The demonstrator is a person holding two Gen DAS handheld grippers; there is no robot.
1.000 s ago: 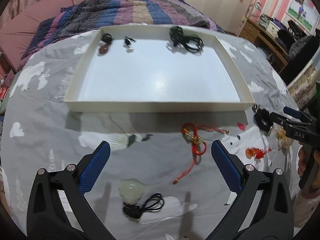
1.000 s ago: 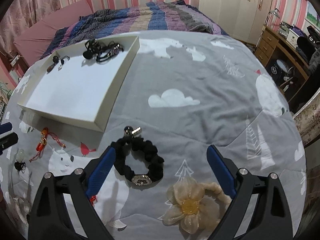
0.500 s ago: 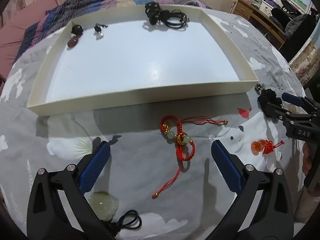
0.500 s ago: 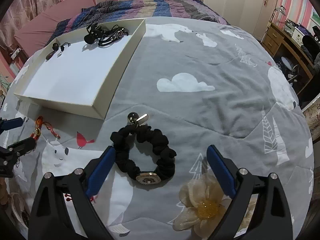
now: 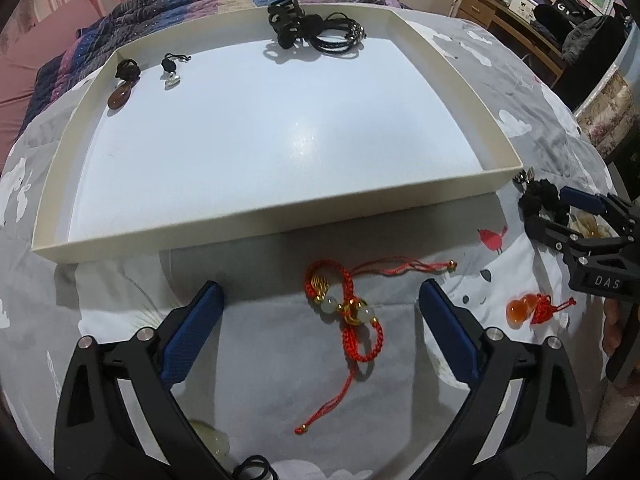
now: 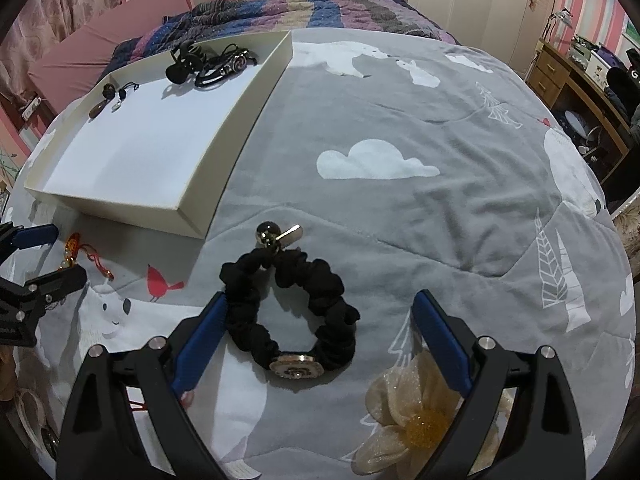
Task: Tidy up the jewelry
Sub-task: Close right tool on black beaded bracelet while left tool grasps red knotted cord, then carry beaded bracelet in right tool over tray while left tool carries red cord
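Note:
A red cord bracelet [image 5: 348, 314] with pale and gold beads lies on the grey bedspread in front of the white tray [image 5: 280, 216]. My left gripper [image 5: 320, 300] hangs over it with one finger on either side; its jaws are closing but the pads are still clear of the cord. A black scrunchie [image 6: 326, 296] with a round gold ornament and a silver charm [image 6: 276, 236] lies between the fingers of my open right gripper [image 6: 320, 304]. The left pad stands close by the scrunchie's edge. In the tray lie a brown pendant [image 5: 120, 96], a small silver pendant [image 5: 172, 76] and black cords [image 5: 316, 28].
An orange gourd charm [image 5: 528, 310] lies to the right of the bracelet. A cream flower hair tie [image 6: 420, 420] sits under my right finger. A pale jade pendant [image 5: 212, 440] on a black cord is at the bottom edge. A striped blanket and a wooden desk lie beyond.
My left gripper has moved forward and down from the jade pendant to the red bracelet, which now lies between its fingers. The right gripper has sunk a little over the scrunchie.

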